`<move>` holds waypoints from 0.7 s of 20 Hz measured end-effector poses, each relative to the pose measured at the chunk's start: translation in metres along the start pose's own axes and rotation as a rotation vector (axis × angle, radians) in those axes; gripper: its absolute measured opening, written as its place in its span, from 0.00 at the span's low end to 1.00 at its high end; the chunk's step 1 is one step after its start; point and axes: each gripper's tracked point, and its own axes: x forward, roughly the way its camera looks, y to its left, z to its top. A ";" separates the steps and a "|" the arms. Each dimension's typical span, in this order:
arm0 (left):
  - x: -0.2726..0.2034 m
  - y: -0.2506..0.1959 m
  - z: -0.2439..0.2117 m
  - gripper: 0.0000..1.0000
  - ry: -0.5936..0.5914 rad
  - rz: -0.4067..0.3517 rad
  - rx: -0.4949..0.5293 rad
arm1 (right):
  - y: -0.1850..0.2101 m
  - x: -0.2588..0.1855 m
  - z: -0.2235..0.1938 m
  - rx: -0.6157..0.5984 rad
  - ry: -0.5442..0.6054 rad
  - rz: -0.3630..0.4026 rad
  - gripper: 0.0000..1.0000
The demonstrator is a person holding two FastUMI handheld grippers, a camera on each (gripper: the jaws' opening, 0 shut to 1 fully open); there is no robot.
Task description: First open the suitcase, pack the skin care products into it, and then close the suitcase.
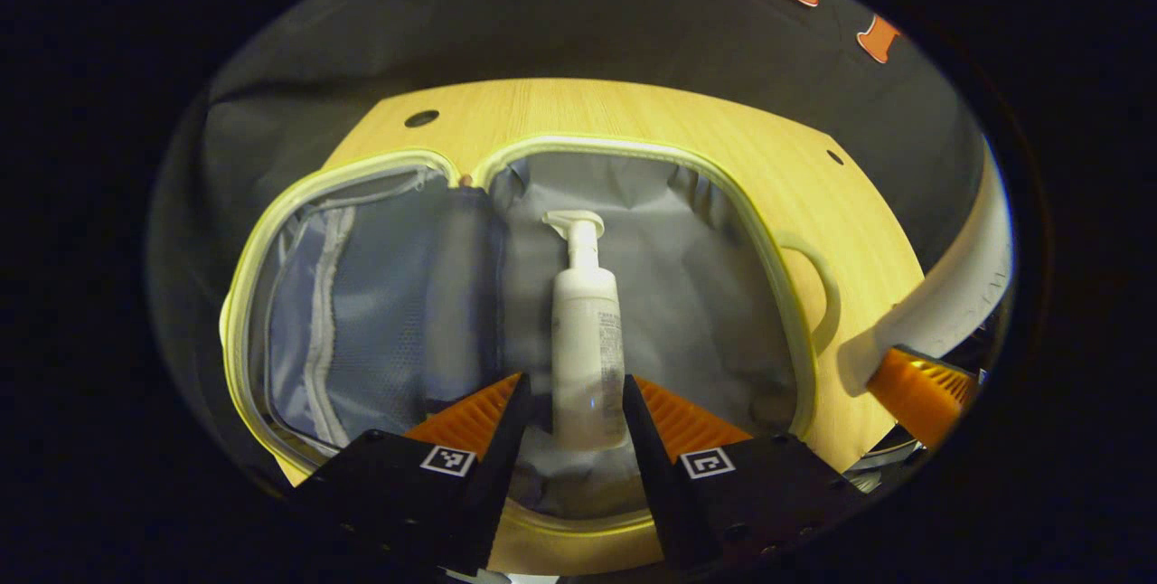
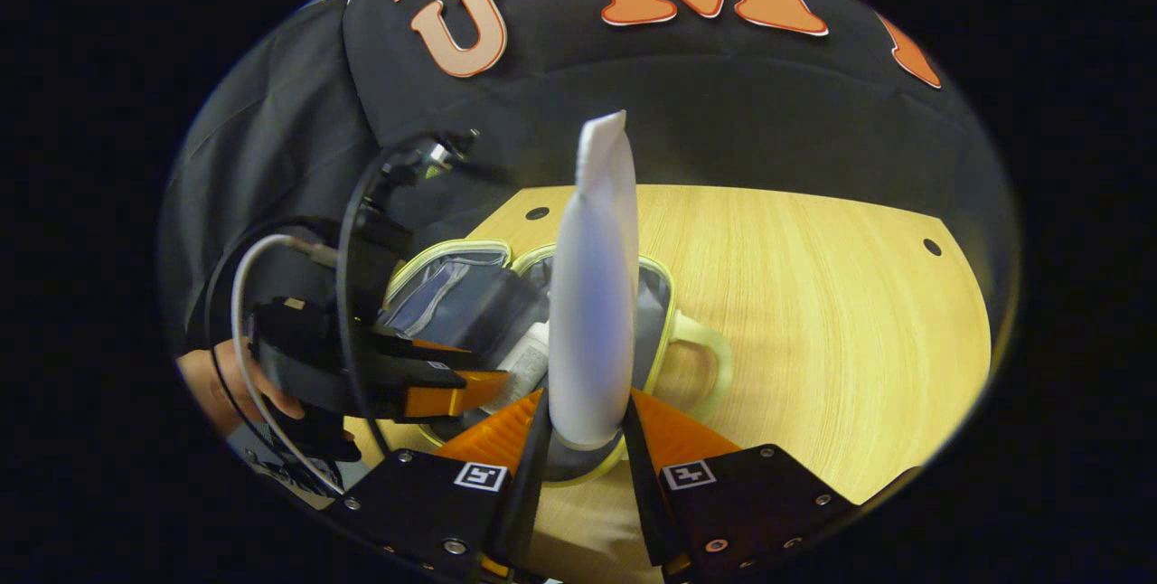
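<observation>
On the pale wooden counter lies the open grey-lined suitcase with yellow-green piping, its mesh-pocket half on the left; in its right half a white pump bottle lies flat, its base between the left tongs, which stand apart just beside it, touching or not I cannot tell; further right, the right tongs are clamped on a white squeeze tube, upright above the suitcase's near edge.
</observation>
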 end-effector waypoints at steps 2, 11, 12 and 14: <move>-0.012 0.002 -0.007 0.72 0.005 -0.034 -0.033 | 0.005 0.006 -0.003 0.010 0.026 0.022 0.48; -0.077 0.102 -0.008 0.75 -0.138 0.109 -0.203 | 0.015 0.040 -0.032 0.041 0.185 0.053 0.48; -0.086 0.125 -0.009 0.76 -0.160 0.148 -0.241 | 0.014 0.043 -0.036 0.053 0.211 0.054 0.43; -0.099 0.157 -0.008 0.75 -0.196 0.210 -0.313 | 0.016 0.049 -0.044 0.075 0.261 0.056 0.48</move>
